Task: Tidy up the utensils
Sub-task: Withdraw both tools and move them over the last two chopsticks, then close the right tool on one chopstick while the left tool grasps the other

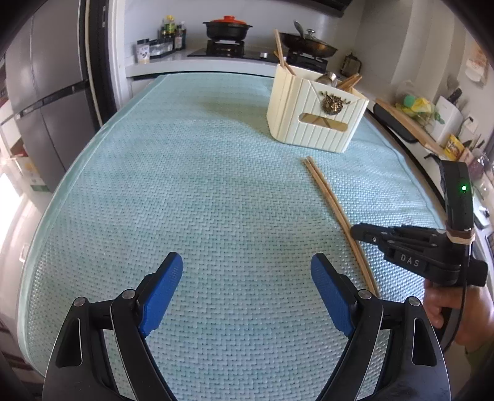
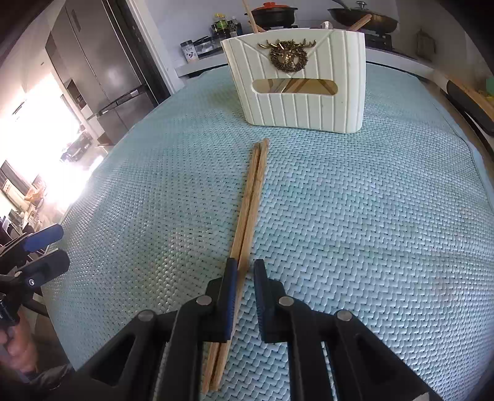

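A pair of wooden chopsticks (image 2: 251, 197) lies side by side on the light-blue woven mat (image 2: 370, 216), also seen in the left wrist view (image 1: 330, 200). My right gripper (image 2: 245, 271) straddles their near part. Its jaws are narrowly open, the left pad touching the chopsticks, a gap on the right. A cream ribbed utensil holder (image 2: 296, 80) with a brass deer emblem stands beyond the chopstick tips and holds more chopsticks and a spoon (image 1: 328, 78). My left gripper (image 1: 247, 268) is wide open and empty above the mat, left of the chopsticks.
A grey fridge (image 1: 46, 101) stands at the left. The counter behind carries a black pot with red lid (image 1: 227, 27), a wok (image 1: 308, 43) and bottles (image 1: 169, 32). A dark tray with wooden sticks (image 1: 401, 123) lies along the right edge.
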The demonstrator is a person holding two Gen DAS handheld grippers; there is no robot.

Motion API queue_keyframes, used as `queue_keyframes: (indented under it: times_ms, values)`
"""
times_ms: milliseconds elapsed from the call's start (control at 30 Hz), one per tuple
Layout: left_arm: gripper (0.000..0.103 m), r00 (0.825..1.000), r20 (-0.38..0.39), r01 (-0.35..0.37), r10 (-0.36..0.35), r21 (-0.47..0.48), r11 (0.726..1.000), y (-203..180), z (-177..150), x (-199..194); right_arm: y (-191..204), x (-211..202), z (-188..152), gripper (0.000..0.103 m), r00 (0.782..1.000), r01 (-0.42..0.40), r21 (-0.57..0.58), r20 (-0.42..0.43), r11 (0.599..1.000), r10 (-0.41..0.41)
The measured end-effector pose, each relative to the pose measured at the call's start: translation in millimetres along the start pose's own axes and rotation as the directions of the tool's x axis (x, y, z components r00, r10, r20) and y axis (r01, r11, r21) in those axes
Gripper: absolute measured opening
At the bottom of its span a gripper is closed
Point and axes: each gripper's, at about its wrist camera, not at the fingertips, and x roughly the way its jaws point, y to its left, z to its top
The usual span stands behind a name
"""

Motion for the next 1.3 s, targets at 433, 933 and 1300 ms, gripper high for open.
queue_keyframes:
  times_ms: [433, 933, 1300]
  values:
    - [0.086, 1.000, -0.018, -0.016, 0.016, -0.035, 0.999, 12.1, -7.5, 9.3, -2.1, -4.2, -18.4, 0.006, 0.999, 0.047, 0.243, 0.004, 0.969, -0.049]
    - [0.086, 0.994, -0.078, 0.074, -0.070, 0.055, 0.996, -26.5, -6.9, 27.4, -27.6, -80.4, -87.9, 0.049, 0.969, 0.230, 0.187, 0.041, 0.955, -0.242]
    - [0.086, 0.994, -0.103, 0.052, -0.035, 0.170, 0.984, -68.1, 14.1, 57.1, -13.9, -67.1, -67.7, 0.049, 0.975, 0.218, 0.037, 0.037, 0.975, -0.219]
